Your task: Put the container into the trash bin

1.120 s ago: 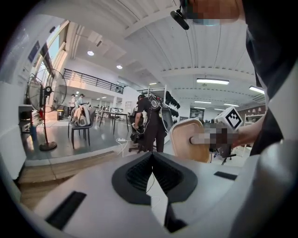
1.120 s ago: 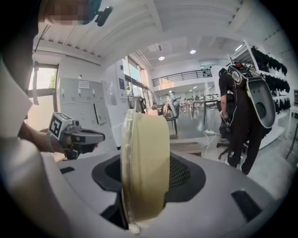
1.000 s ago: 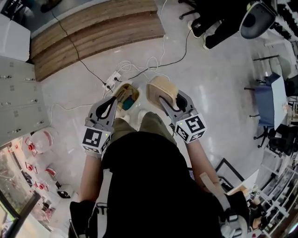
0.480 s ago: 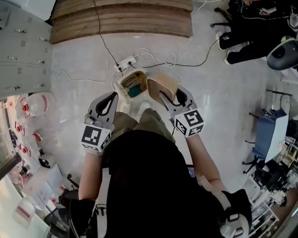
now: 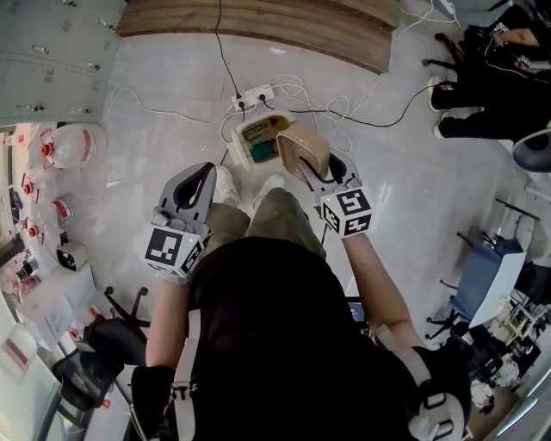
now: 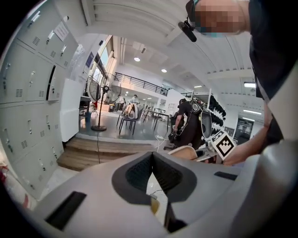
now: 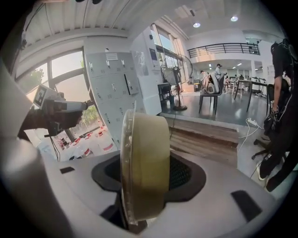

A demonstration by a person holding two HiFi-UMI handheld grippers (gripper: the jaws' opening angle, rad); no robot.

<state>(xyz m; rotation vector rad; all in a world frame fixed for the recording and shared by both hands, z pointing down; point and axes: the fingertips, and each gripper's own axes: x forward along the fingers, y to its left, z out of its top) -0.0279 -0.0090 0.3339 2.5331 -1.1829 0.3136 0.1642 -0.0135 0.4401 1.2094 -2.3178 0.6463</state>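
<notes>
Right gripper pinches the container by the trash bin — left gripper jaws together, empty. Next, probably: centre over the bin, release.

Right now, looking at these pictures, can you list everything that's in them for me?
container: one, tan with a clear rim, on edge in the right gripper, by the bin's rim
trash bin: one, cream, on the floor by the feet, something teal inside
power strip: one, white, on the floor beyond the bin, cables trailing
wooden step: one, brown, top
lockers: one bank, grey, upper left
jugs: several, clear and red, left floor
office chair: one, black, lower left
another person: one, dark clothes, upper right
left gripper: one, grey, jaws together, empty
right gripper: one, grey, clamped on the container
</notes>
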